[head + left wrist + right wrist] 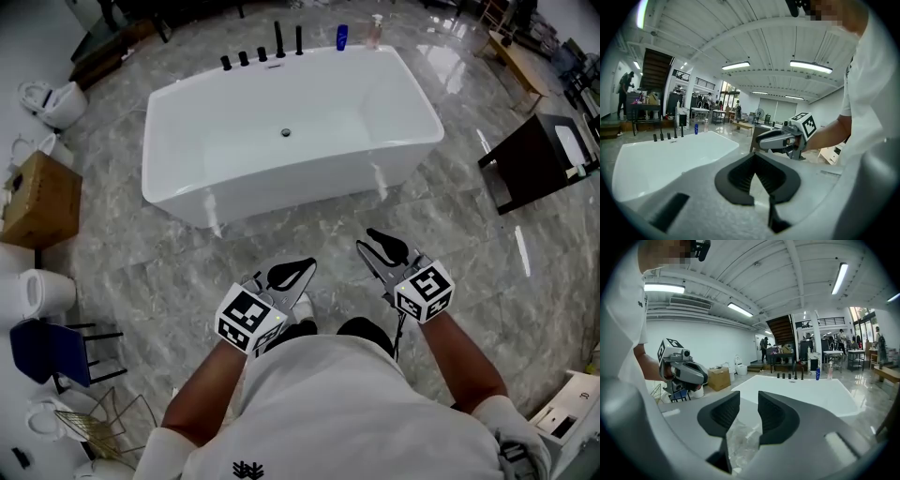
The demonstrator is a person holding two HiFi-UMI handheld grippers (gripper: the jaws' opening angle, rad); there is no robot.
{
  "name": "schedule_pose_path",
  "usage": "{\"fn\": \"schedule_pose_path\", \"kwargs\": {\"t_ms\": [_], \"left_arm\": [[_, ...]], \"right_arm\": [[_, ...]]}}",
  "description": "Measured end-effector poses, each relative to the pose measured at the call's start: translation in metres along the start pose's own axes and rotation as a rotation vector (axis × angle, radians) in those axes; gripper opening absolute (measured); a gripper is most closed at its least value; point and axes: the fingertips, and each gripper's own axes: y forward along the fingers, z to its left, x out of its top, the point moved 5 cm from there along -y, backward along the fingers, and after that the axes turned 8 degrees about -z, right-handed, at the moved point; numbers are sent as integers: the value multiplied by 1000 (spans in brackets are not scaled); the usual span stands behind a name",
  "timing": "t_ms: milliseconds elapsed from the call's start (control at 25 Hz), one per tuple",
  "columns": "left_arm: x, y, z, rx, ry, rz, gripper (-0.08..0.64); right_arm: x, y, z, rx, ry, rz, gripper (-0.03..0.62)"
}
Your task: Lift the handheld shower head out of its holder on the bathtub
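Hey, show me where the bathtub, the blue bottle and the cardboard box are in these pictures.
bathtub [281, 195], head view, on its near outer wall.
blue bottle [341, 37], head view, on the bottle's body.
cardboard box [42, 199], head view, on its top face.

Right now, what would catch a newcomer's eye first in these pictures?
The big white bathtub stands empty on the grey marble floor, with a row of black taps on its far rim. Nearer the camera, the left gripper and the right gripper are held side by side short of the bathtub, left jaws together, right jaws apart, nothing in either.
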Motion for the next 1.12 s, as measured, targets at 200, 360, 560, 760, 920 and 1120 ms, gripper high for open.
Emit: {"fn": "schedule_pose_path", "kwargs": {"t_ms": [200, 360, 560, 760, 920, 1120], "left_arm": [[7, 5, 39, -2, -13, -18, 6], [9, 11, 61, 8, -29, -26, 6], [16, 21, 92, 37, -30, -27, 6], [26, 52, 125, 61, -43, -11, 6], [40, 85, 155, 76, -47, 5, 6], [60, 128, 188, 106, -59, 9, 6]], "right_arm": [[14, 46, -11, 5, -18, 9, 132], [19, 73, -25, 16, -20, 8, 132], [24, 106, -51, 43, -19, 8, 130], [27, 141, -94, 77, -12, 15, 130], [36, 168, -144, 83, -7, 14, 132], [50, 195, -208, 85, 0, 10, 133]]}}
